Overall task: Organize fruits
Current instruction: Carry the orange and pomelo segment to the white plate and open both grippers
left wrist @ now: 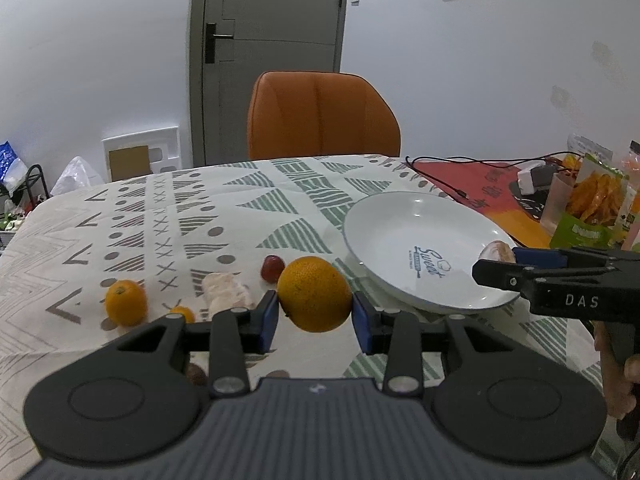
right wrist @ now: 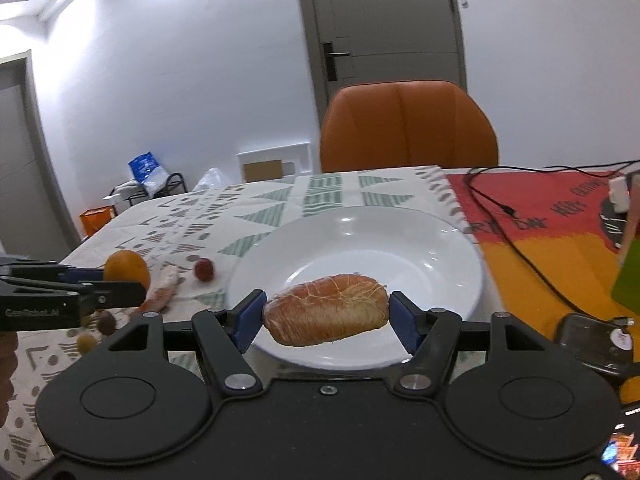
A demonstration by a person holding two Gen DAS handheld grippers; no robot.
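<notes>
Two handheld grippers are working over a table draped in a white cloth (left wrist: 168,216) patterned with green striped triangles and grey dots. Seen from the left wrist, the left gripper (left wrist: 314,314) is clamping a large round orange (left wrist: 314,294) between its blue pads, holding it above the cloth just left of a white ceramic plate (left wrist: 400,236) bearing blue script. Lying on the cloth behind it are a smaller orange (left wrist: 126,302), a tiny orange fruit (left wrist: 182,314), a pale peeled citrus segment (left wrist: 226,292) and a small red fruit (left wrist: 273,268). At the right edge the right gripper (left wrist: 500,256) is reaching over the plate's rim with a peeled piece at its tip, and snack packets (left wrist: 596,204) are standing beyond it.

From the right wrist, the right gripper (right wrist: 326,314) is squeezing a peeled, pinkish-orange citrus segment (right wrist: 326,310) laced with white pith, holding it over the near part of the plate (right wrist: 440,248). Only this view is showing the plate's empty centre, a red-and-orange mat (right wrist: 540,216) with a black cable (right wrist: 516,240) trailing across it, and small brown and yellowish fruits (right wrist: 106,322) near the left gripper (right wrist: 108,288).

An orange upholstered chair (right wrist: 408,128) is standing at the table's far side, before a grey door (right wrist: 384,24) in a white wall.
</notes>
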